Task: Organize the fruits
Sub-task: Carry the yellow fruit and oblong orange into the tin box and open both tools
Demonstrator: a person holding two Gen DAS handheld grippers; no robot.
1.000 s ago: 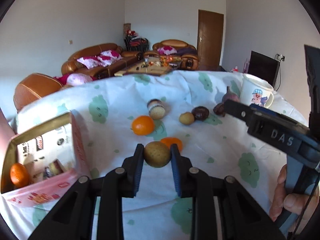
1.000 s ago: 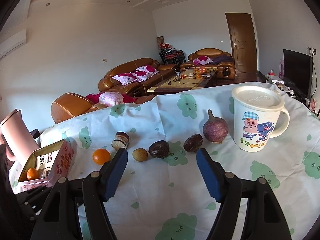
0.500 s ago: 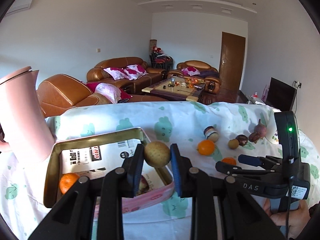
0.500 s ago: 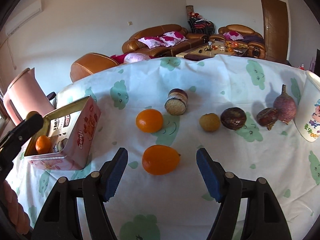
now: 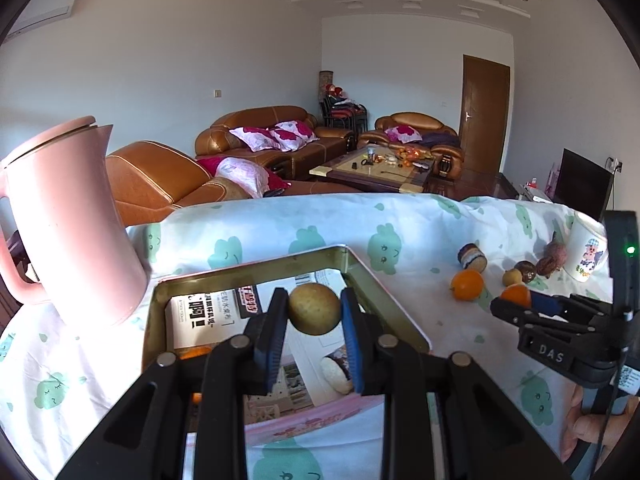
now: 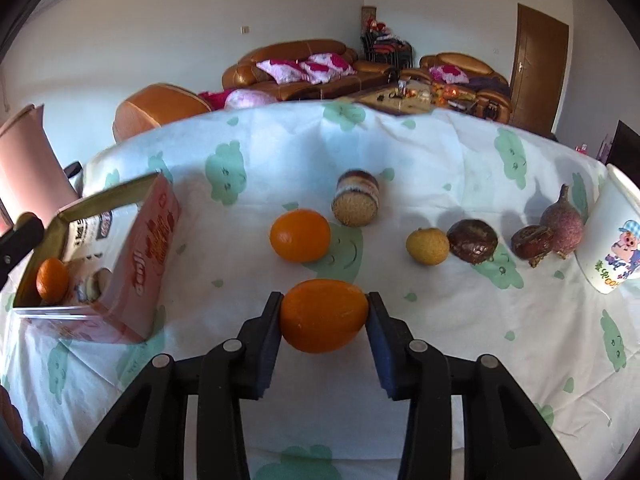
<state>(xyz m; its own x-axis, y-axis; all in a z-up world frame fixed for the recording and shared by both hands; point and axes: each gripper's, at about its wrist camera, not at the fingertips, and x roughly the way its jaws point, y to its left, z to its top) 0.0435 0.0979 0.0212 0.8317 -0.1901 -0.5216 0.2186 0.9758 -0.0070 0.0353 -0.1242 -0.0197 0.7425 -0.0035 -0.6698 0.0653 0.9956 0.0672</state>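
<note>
Where empty a second ago, right gripper [image 6: 324, 316] now closing around orange [image 6: 323, 315]; left gripper [image 5: 314, 310], clamping brown fruit [image 5: 314, 309], now over tin [image 5: 256, 270].

Round tan fruit [image 5: 314, 309] pinched in my left gripper [image 5: 313, 322] above the open pink tin [image 5: 362, 276], oval orange [image 6: 324, 315] right of the tin between my closing right gripper's [image 6: 325, 322] pads, mandarin [image 6: 52, 280] inside the tin, round orange [image 6: 300, 234], small yellow fruit [image 6: 427, 245] and dark fruits [image 6: 472, 241] farther right.

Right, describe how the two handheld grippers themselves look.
Both are black plastic linkages with silver pivot pins and blue pads on the fingers. Seen from the left gripper, the right gripper carries white "DAS" lettering, a green light, a black cable and a white label. No sleeve shows.
</note>
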